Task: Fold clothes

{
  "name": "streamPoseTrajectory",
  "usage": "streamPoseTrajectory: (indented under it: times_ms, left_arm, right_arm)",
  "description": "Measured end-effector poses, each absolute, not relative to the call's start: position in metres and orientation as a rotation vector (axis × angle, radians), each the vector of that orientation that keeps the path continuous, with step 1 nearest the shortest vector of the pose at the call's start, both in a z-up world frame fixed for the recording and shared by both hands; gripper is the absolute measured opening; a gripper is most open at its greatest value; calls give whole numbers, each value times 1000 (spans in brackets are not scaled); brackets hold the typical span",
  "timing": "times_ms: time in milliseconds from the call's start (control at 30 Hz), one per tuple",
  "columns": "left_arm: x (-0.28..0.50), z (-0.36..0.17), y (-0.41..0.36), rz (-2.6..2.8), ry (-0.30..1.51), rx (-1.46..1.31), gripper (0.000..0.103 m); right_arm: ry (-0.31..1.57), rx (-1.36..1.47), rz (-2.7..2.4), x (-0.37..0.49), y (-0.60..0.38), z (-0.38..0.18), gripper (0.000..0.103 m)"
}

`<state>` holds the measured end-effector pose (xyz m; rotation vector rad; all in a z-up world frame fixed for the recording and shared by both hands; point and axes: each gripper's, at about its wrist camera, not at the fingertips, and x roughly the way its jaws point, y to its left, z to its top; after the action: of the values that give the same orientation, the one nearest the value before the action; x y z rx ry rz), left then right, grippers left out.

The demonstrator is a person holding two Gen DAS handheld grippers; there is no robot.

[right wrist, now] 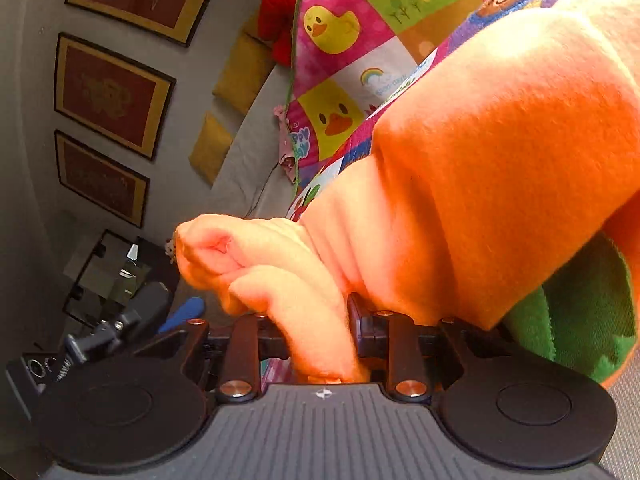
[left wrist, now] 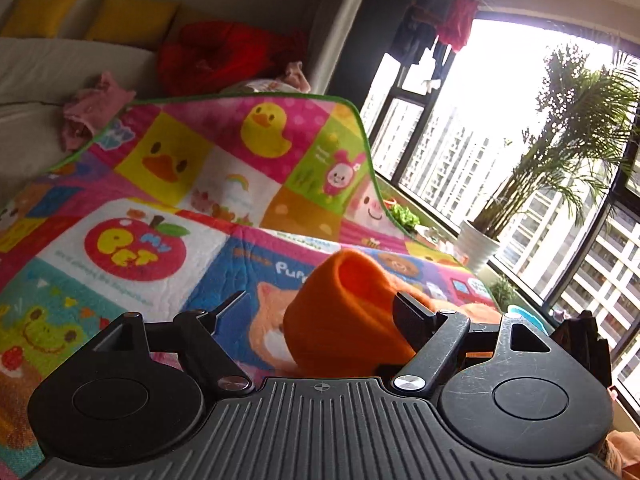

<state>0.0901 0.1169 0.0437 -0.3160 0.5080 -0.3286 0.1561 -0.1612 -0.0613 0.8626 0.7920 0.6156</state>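
An orange fleece garment (left wrist: 344, 312) lies on a colourful cartoon play mat (left wrist: 168, 184). In the left wrist view a rolled cuff of it stands between the spread fingers of my left gripper (left wrist: 320, 308), which is open; the right finger touches the fleece. In the right wrist view the garment (right wrist: 480, 168) fills the frame, with a green patch (right wrist: 576, 312) at its lower right. My right gripper (right wrist: 316, 328) is shut on a bunched fold of the orange fleece.
A beige sofa (left wrist: 48, 72) with yellow cushions (left wrist: 128, 20), a red bundle (left wrist: 224, 56) and a pink garment (left wrist: 92, 108) lies beyond the mat. Large windows and a potted palm (left wrist: 560, 152) are to the right. Framed pictures (right wrist: 112, 92) hang on the wall.
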Motion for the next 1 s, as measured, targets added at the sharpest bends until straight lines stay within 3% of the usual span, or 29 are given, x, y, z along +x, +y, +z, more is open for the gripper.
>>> streamPoseTrajectory:
  times_ms: [100, 133, 167, 267, 400, 500, 767, 1000]
  left_arm:
    - [106, 29, 110, -344, 532, -329, 78]
    - [112, 27, 105, -354, 537, -323, 72]
    - [119, 26, 99, -370, 541, -314, 58]
    - [136, 31, 75, -411, 558, -273, 48]
    - [149, 33, 35, -480, 593, -164, 47]
    - [155, 26, 17, -492, 616, -100, 47]
    - [166, 19, 6, -510, 636, -67, 47]
    - [164, 18, 5, -505, 644, -37, 52]
  right_arm:
    - [766, 797, 612, 153, -161, -57, 24]
    - [728, 709, 594, 146, -157, -50, 24]
    - [691, 620, 575, 138, -154, -42, 24]
    - [574, 357, 514, 116, -143, -20, 26]
    - [324, -55, 371, 76, -129, 6, 28]
    - [198, -201, 301, 61, -131, 18, 28]
    - [307, -25, 399, 122, -169, 33, 31]
    - [434, -19, 410, 141, -170, -9, 35]
